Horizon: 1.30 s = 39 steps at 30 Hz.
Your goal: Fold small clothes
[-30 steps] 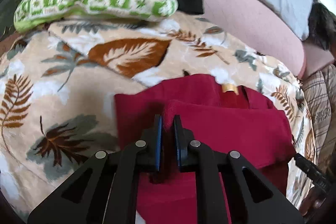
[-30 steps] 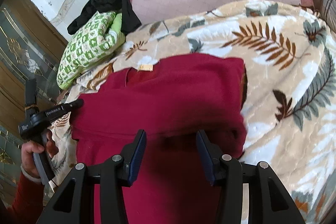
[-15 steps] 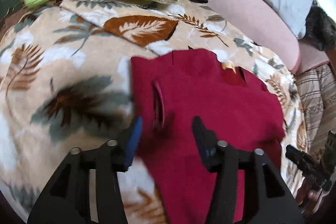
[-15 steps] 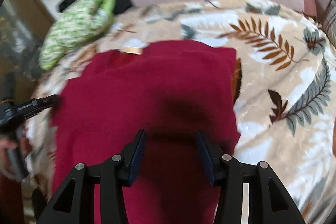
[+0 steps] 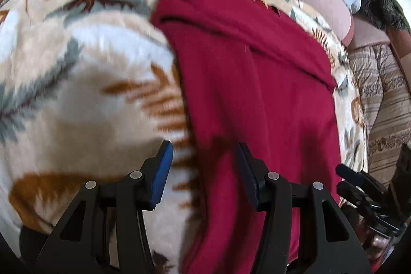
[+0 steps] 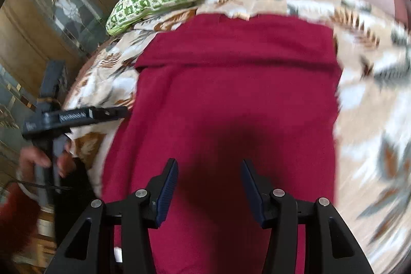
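With left gripper (image 5: pixel 203 171) and right gripper (image 6: pixel 209 186) both spread wide and holding nothing above the red garment (image 6: pixel 236 94) lying partly folded on the leaf-print blanket (image 5: pixel 90 68), best to pinch the near hem corners evenly before folding upward.

My left gripper (image 5: pixel 203 171) has its jaws spread wide, gripping nothing. My right gripper (image 6: pixel 209 184) is likewise wide apart and empty. My left hand (image 6: pixel 43 158) grips its handle.
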Motion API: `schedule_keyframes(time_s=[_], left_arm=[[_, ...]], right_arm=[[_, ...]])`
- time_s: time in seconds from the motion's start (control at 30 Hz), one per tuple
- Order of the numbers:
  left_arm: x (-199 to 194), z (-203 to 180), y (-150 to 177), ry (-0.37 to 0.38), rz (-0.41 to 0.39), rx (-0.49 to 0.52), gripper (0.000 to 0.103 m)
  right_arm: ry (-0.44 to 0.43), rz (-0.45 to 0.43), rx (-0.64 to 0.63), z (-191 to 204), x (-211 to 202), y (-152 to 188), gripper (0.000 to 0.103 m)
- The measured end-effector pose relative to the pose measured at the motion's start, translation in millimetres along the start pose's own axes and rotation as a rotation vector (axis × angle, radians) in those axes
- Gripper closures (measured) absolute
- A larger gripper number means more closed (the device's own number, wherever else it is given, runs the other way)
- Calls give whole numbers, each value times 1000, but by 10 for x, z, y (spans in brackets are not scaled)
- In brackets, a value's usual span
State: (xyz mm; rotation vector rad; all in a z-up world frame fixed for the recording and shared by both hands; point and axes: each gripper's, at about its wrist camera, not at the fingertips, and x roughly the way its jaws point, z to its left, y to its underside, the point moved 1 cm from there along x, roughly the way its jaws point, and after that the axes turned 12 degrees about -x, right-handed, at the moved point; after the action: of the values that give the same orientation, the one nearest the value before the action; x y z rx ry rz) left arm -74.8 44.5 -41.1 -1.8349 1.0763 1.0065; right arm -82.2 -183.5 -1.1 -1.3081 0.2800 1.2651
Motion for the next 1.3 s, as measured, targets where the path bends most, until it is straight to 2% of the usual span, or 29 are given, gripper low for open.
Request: schedule_keyframes(time_s=[0.17,0.23,0.27,0.37,0.47,0.5,0.6,0.63,0.67,0.77,0.8,0.83,0.87,0.9,0.93,0.97,1.03,1.13,1.3], left_arm=[[53,-73,131,-38,-39,58,54],[87,-90,154,-39,-46,63,74],[119,-110,155,-37,-38,68,89],[111,-101,141,-25,-39,63,96],[-83,-66,196,-70,-97,101,97],[-154,-17,211,-85,-121,108,97],[-131,178,207,-79,-83,52,97],[-82,213,221,-82,-71,45,97],[-76,221,238,-76,-76,38,97],[-104,199,270,-66,-86,19,97],[-118,195,284,-72,-87,24,97],[-123,183,299,-85,-88,33,97],[-125,174,312,-92,-89,38,97],[-131,172,331,-101,-93,44,97],[-137,168,347,-108,-98,51,97],[-138,156,360,-118,-104,59,97],[-133,141,384,-128,-113,66,97],[-116,132,401,-137,-122,68,97],[-113,114,407,-151,-128,80,97]], right_arm=[[-140,-49,7,344,25,39,54],[-135,-43,1,406,27,53,54],[-122,-46,-1,414,3,69,54],[-90,-72,32,293,-153,126,54],[5,-92,96,1,-387,180,54],[65,-86,124,-144,-471,232,54],[186,-64,172,-463,-585,371,53],[256,-28,200,-595,-564,433,53],[285,-6,218,-677,-523,455,53],[283,42,269,-852,-349,541,53],[251,56,289,-887,-268,572,53],[220,50,288,-892,-215,585,52],[225,33,266,-876,-213,588,52],[240,28,236,-854,-208,576,57],[277,37,198,-838,-210,560,81],[281,30,193,-849,-235,550,93],[250,7,206,-871,-337,555,95],[254,-2,198,-881,-439,606,95],[276,24,188,-870,-374,607,95]])
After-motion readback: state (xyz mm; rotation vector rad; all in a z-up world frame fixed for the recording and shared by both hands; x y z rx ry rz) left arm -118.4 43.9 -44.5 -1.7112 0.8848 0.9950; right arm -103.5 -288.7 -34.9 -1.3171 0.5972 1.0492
